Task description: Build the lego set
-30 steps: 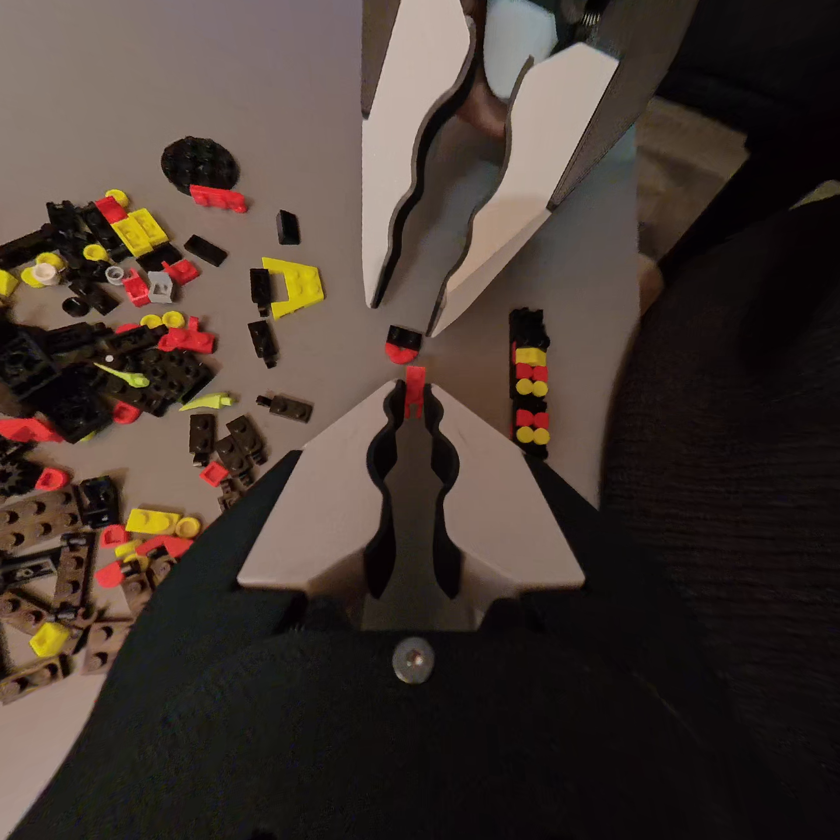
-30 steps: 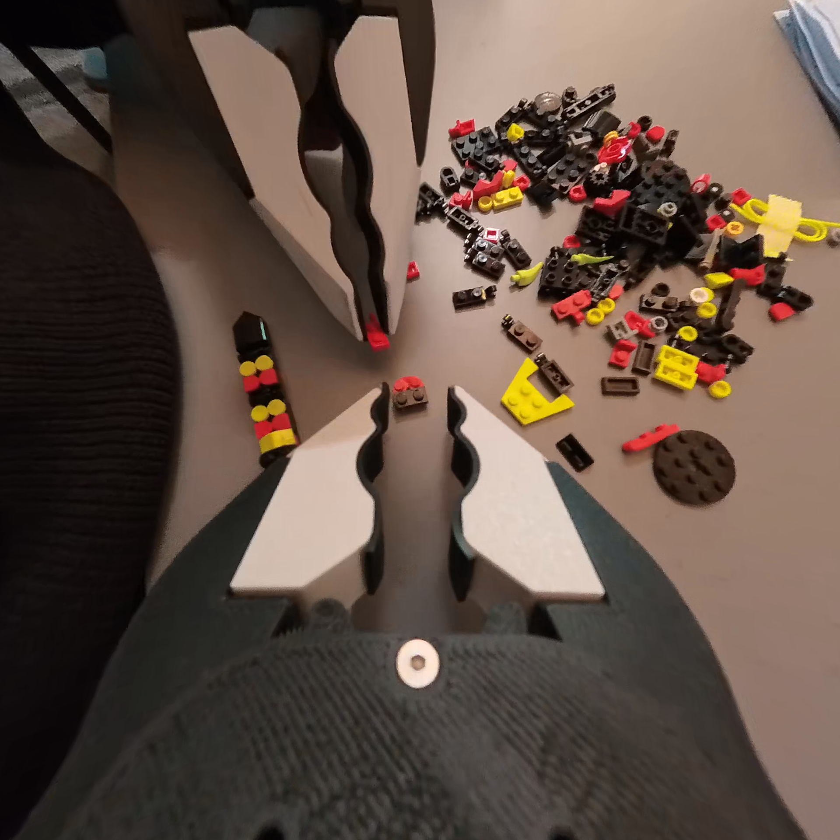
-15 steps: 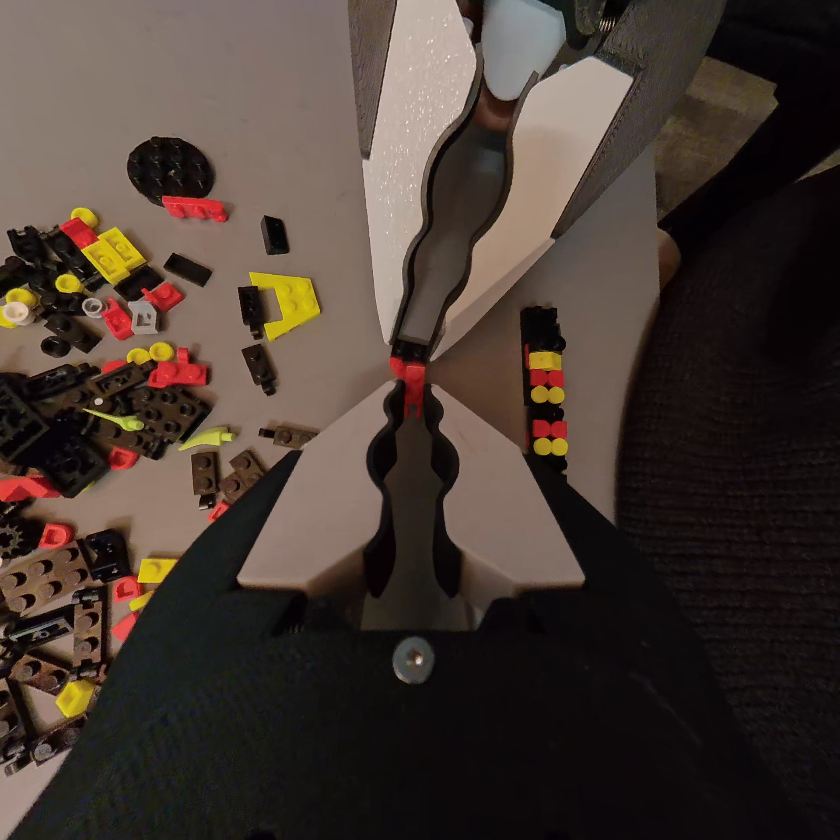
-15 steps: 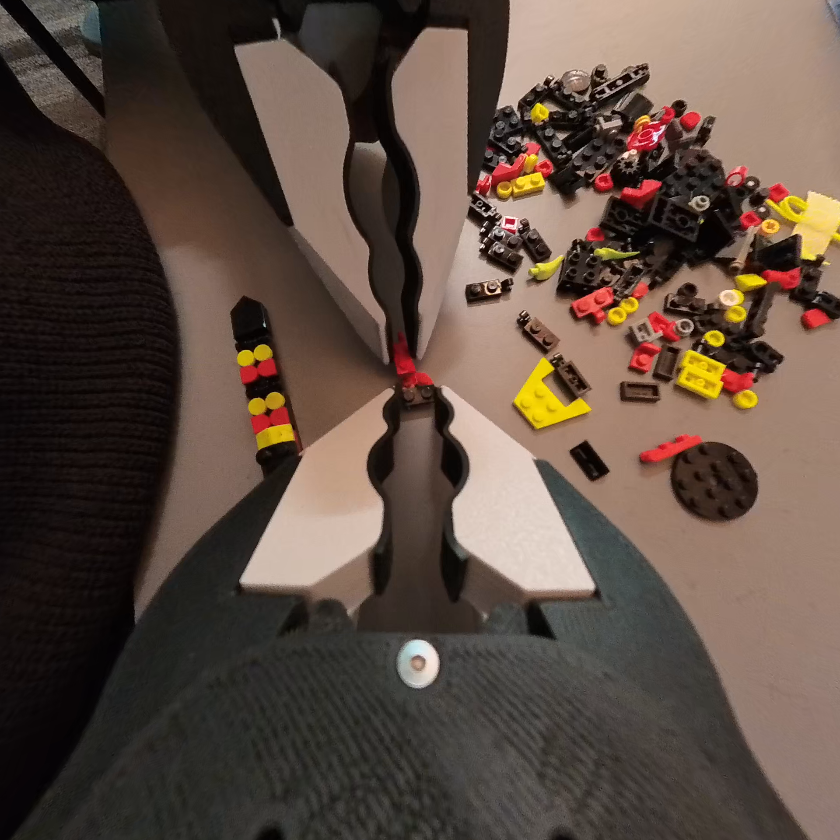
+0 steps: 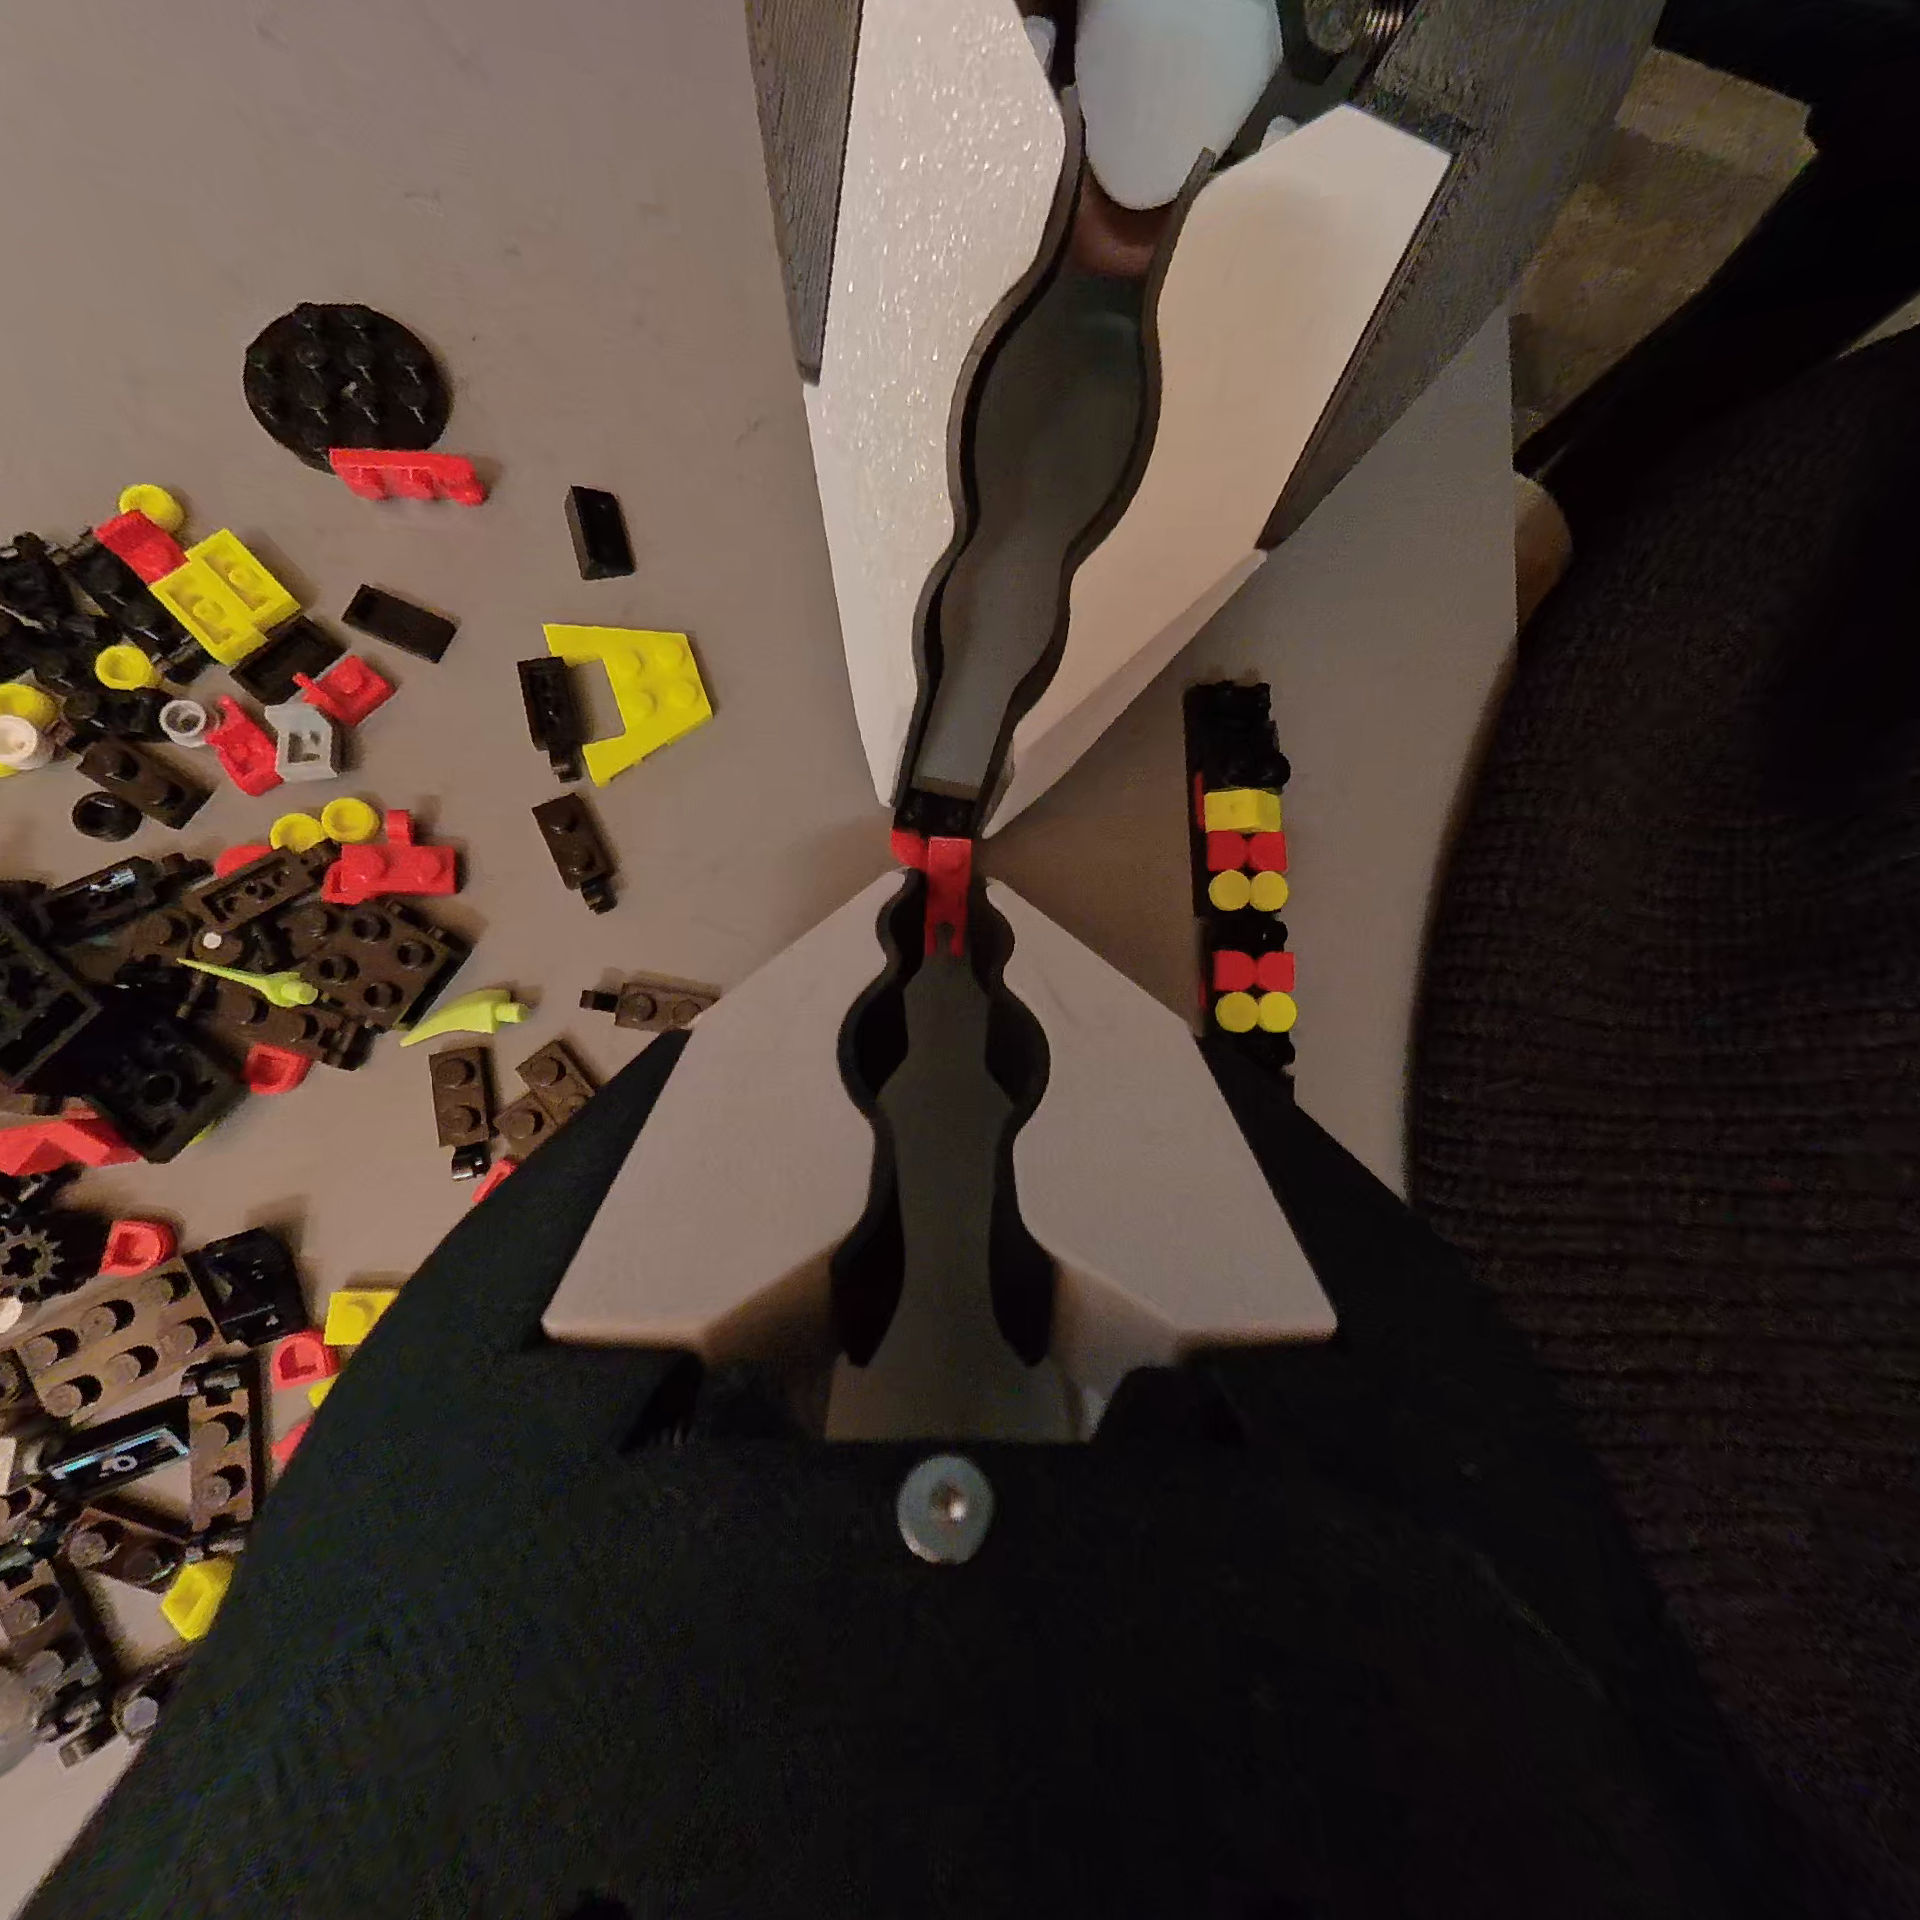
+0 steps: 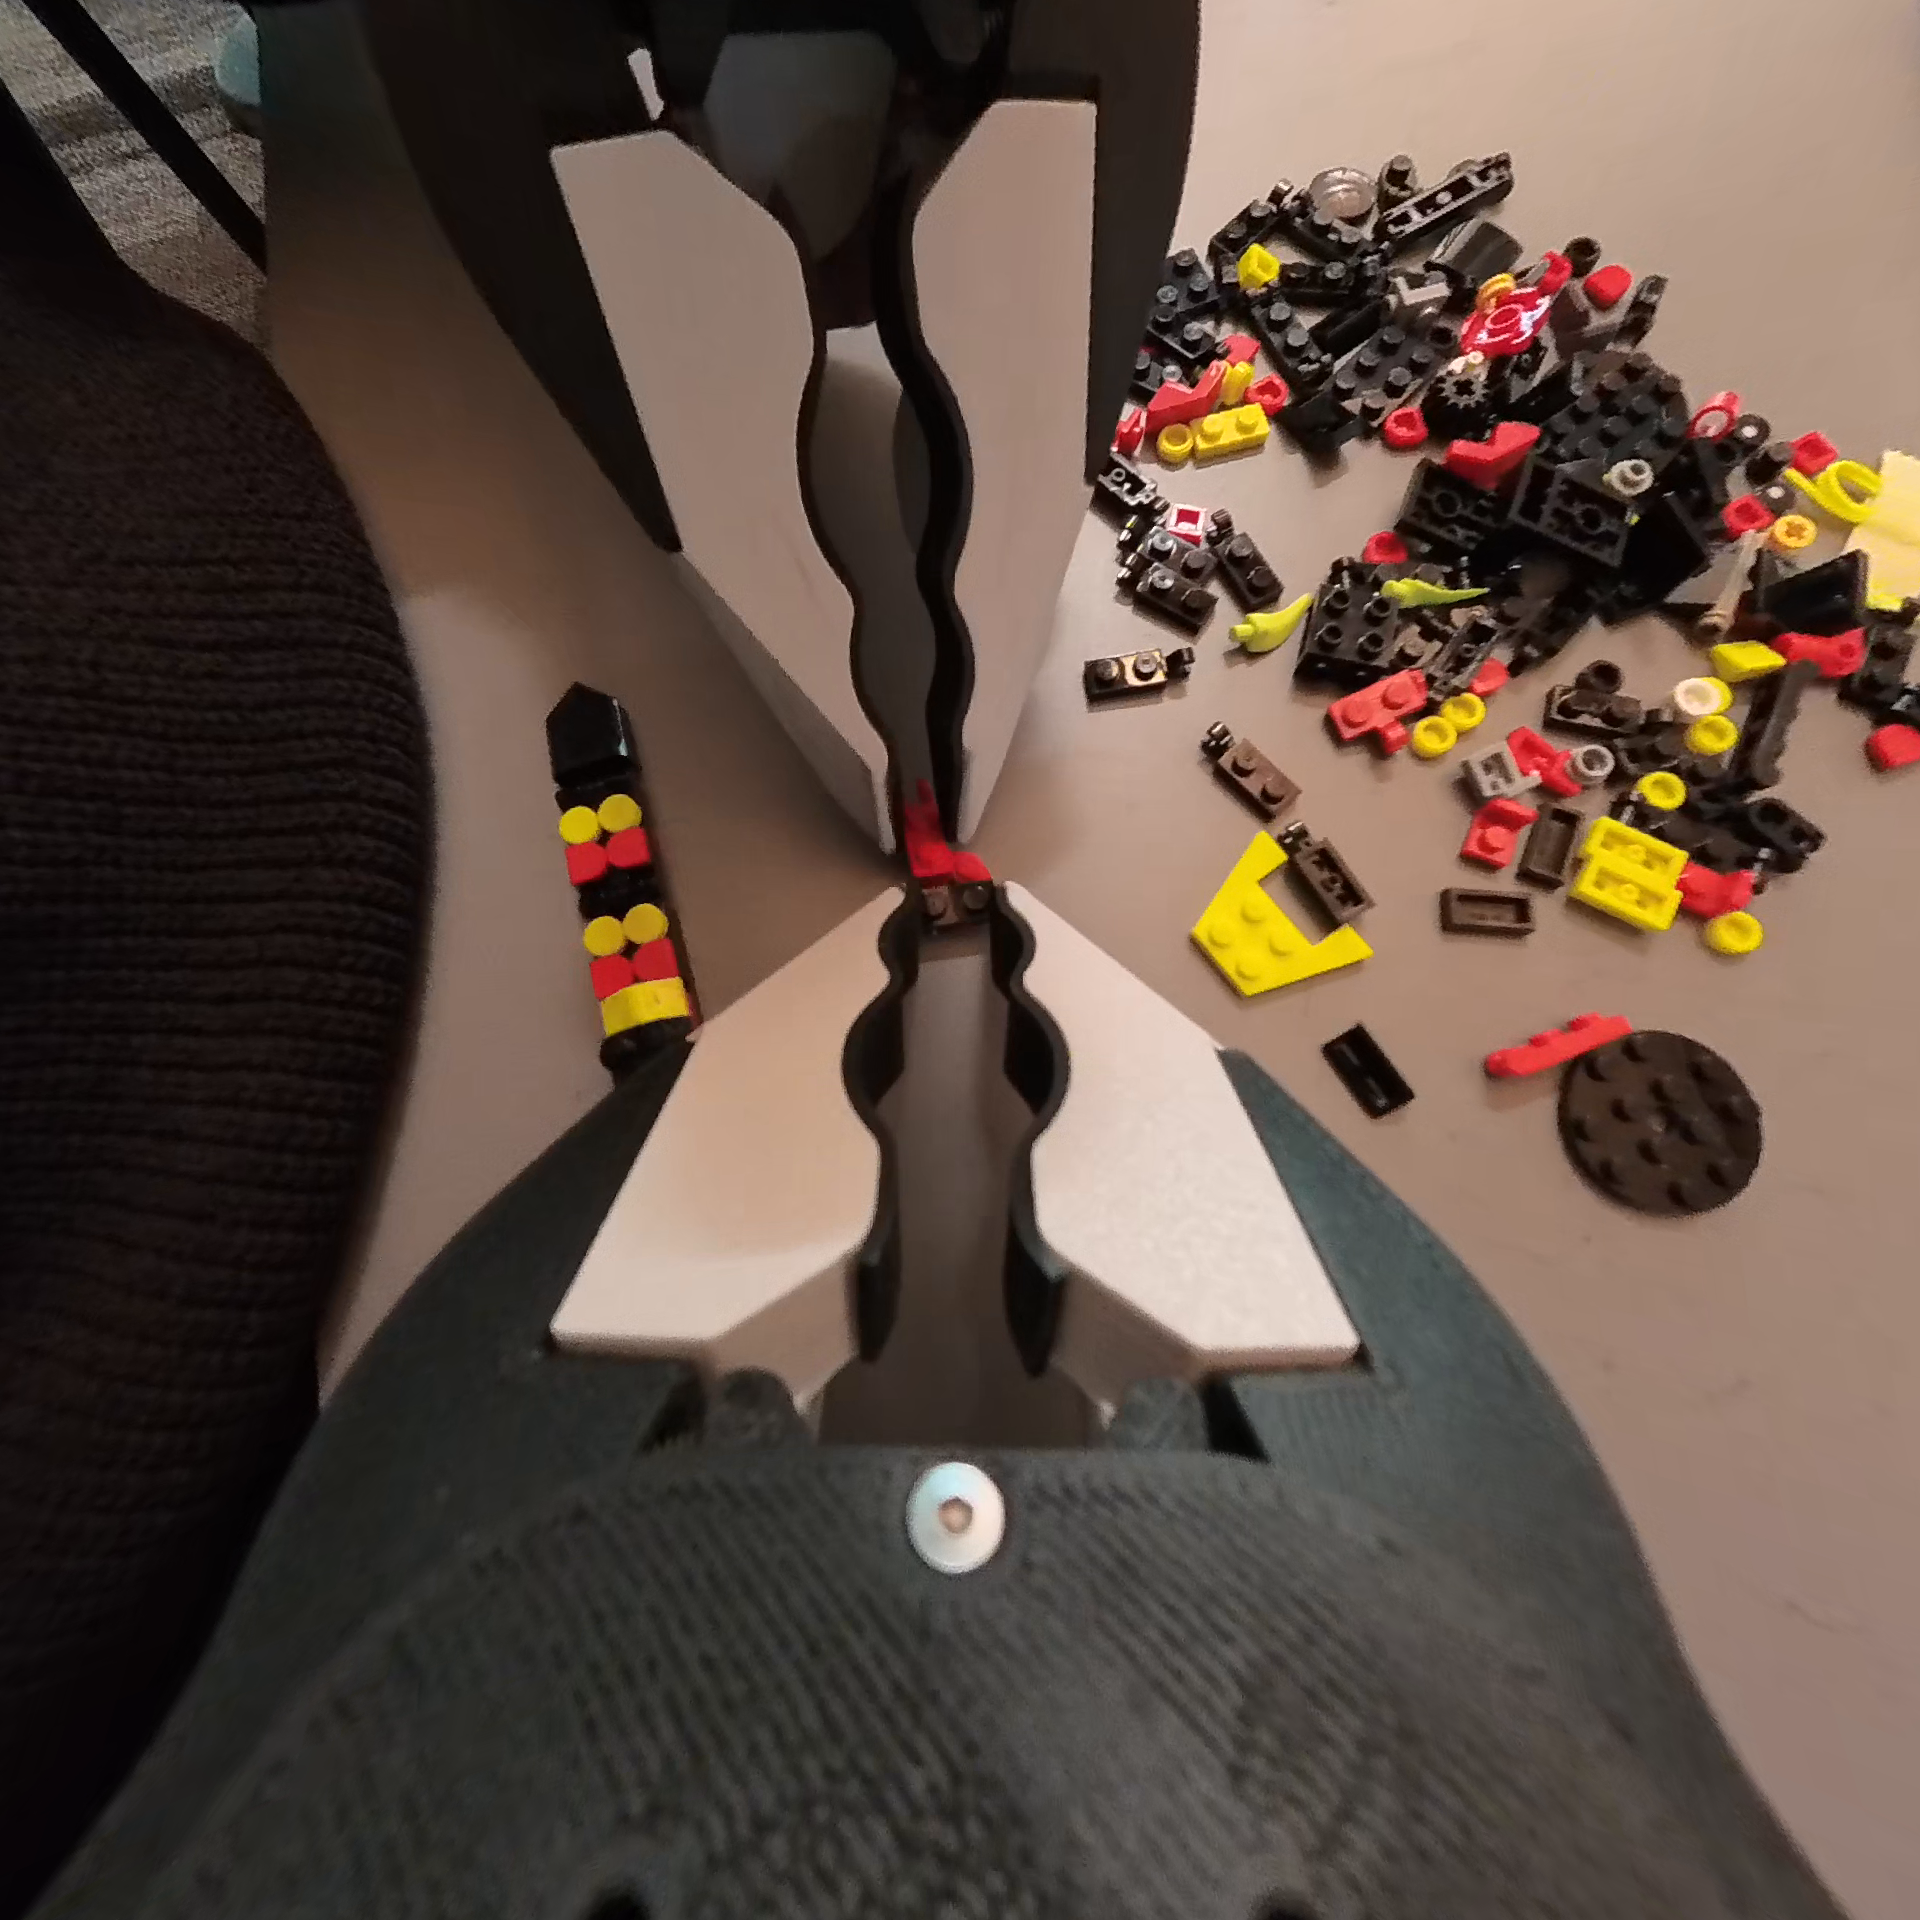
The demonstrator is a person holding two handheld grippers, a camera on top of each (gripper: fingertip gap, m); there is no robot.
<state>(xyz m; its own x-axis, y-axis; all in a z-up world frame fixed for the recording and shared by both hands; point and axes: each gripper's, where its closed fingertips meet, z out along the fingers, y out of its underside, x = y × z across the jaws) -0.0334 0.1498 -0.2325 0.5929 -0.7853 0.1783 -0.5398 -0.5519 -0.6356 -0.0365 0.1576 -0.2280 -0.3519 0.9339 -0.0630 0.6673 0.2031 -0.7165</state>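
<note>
My left gripper (image 5: 945,881) is shut on a small red clip piece (image 5: 945,914). My right gripper (image 6: 954,891) is shut on a small dark plate with a red round piece on it (image 6: 956,902). The two grippers meet tip to tip just above the grey table (image 5: 520,156), and the red clip piece touches the dark plate. The right gripper (image 5: 940,821) reaches in from the top of the left wrist view. The left gripper (image 6: 928,831) does the same in the right wrist view. A built black strip with red and yellow studs (image 5: 1242,883) (image 6: 618,883) lies beside them.
A pile of loose black, red and yellow pieces (image 5: 208,935) (image 6: 1558,520) covers one side of the table. A yellow wedge plate (image 5: 639,696) (image 6: 1273,935) and a black round plate (image 5: 348,384) (image 6: 1659,1122) lie nearer. Dark knitted fabric (image 5: 1662,1039) borders the table edge. My two grippers' fingertips are within a few centimetres of each other.
My right gripper was open around the dark plate on the table and has shut on it. Both grippers have moved together until the two pieces touch.
</note>
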